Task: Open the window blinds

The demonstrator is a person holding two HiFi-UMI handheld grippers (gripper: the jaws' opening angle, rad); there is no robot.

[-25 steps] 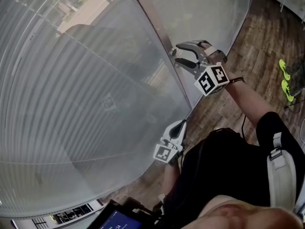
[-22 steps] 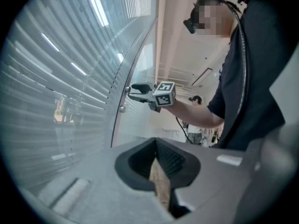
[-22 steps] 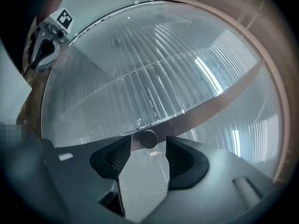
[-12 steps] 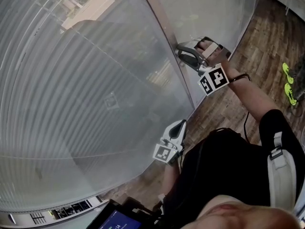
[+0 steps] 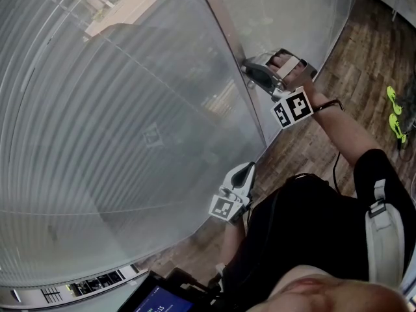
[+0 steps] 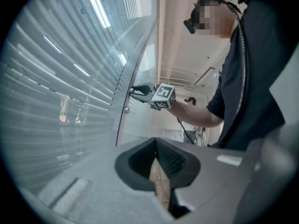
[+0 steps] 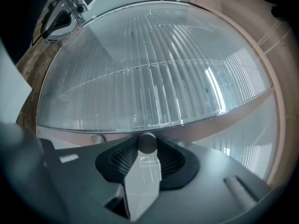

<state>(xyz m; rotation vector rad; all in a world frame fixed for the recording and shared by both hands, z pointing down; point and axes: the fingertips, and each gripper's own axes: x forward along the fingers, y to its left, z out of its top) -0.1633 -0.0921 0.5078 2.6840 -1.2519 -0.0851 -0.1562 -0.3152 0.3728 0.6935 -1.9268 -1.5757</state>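
Grey slatted window blinds (image 5: 117, 109) hang shut over the glass and fill the left of the head view. My right gripper (image 5: 251, 70) reaches level to their right edge, its jaws closing around the end of the thin blind wand (image 7: 147, 143). The wand's round tip sits between both pads and touches them. In the left gripper view the right gripper (image 6: 135, 90) is at the wand (image 6: 122, 101), beside the blinds (image 6: 56, 78). My left gripper (image 5: 239, 177) hangs lower, near the blinds' bottom corner, shut and empty; it also shows at the top left of the right gripper view (image 7: 58, 17).
A pale window post (image 5: 218, 18) runs along the blinds' right edge, with more glass beyond it. Wooden floor (image 5: 364, 38) lies to the right, with yellow-green shoes (image 5: 392, 106) on it. A dark screen (image 5: 156, 298) sits at the bottom edge.
My right gripper has rolled, shifted toward the blinds' edge, and its wide-open jaws have narrowed around the wand. The left gripper has not moved.
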